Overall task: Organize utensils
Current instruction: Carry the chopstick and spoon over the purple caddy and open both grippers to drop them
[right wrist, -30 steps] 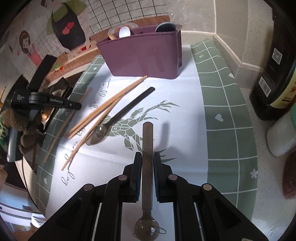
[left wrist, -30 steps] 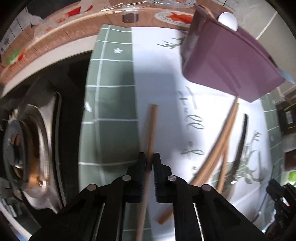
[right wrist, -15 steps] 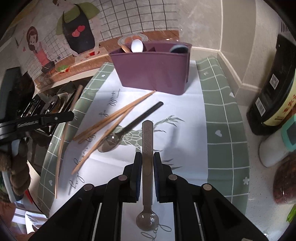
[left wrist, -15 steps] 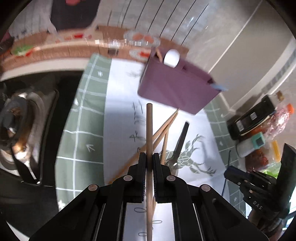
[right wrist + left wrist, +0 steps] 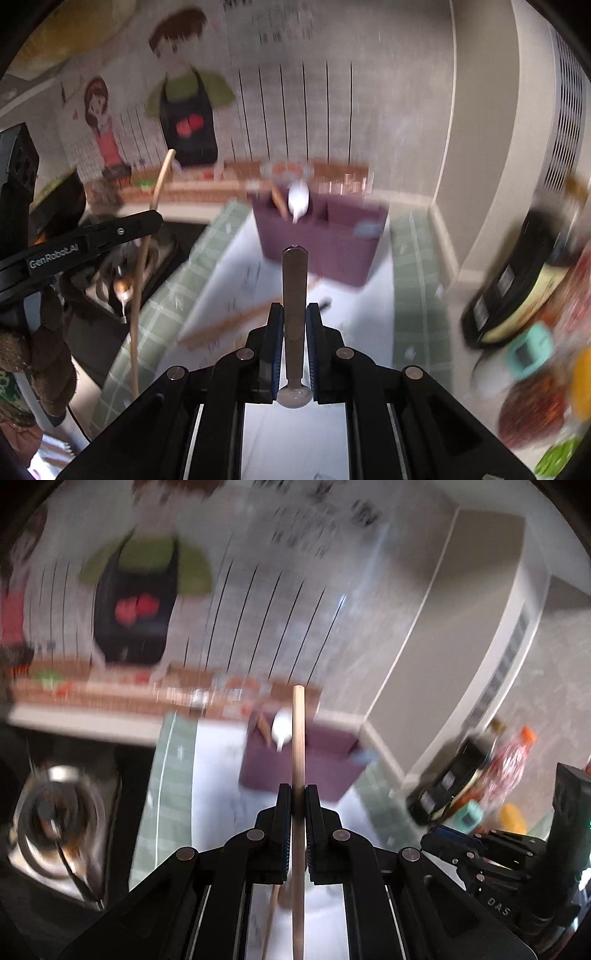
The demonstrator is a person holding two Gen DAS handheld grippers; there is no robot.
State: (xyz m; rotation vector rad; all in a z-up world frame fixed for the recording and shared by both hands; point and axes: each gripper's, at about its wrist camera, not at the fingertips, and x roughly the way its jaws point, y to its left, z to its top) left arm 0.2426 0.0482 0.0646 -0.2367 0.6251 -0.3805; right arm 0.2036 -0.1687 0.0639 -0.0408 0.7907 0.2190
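Observation:
My left gripper [image 5: 297, 794] is shut on a wooden chopstick [image 5: 297, 738], held well above the mat and pointing toward the purple utensil caddy [image 5: 295, 771]. In the right wrist view the same chopstick [image 5: 142, 266] hangs from the left gripper [image 5: 155, 219] at the left. My right gripper [image 5: 294, 314] is shut on the flat handle of a metal spoon [image 5: 294, 284], bowl end toward the camera. The caddy [image 5: 321, 240] stands ahead with a white spoon [image 5: 297, 199] and a wooden utensil inside. Loose chopsticks [image 5: 229, 321] and a dark spoon lie on the mat below.
A green-and-white mat [image 5: 421, 295] covers the counter. A stove burner [image 5: 55, 823] sits at the left. Bottles and packets [image 5: 517, 288] crowd the right side. The illustrated wall [image 5: 184, 110] and a corner close off the back. Both views are motion-blurred.
Both grippers have risen off the mat with their utensils and tilted up, so the caddy now sits lower and farther in both views. The other chopsticks stay on the mat.

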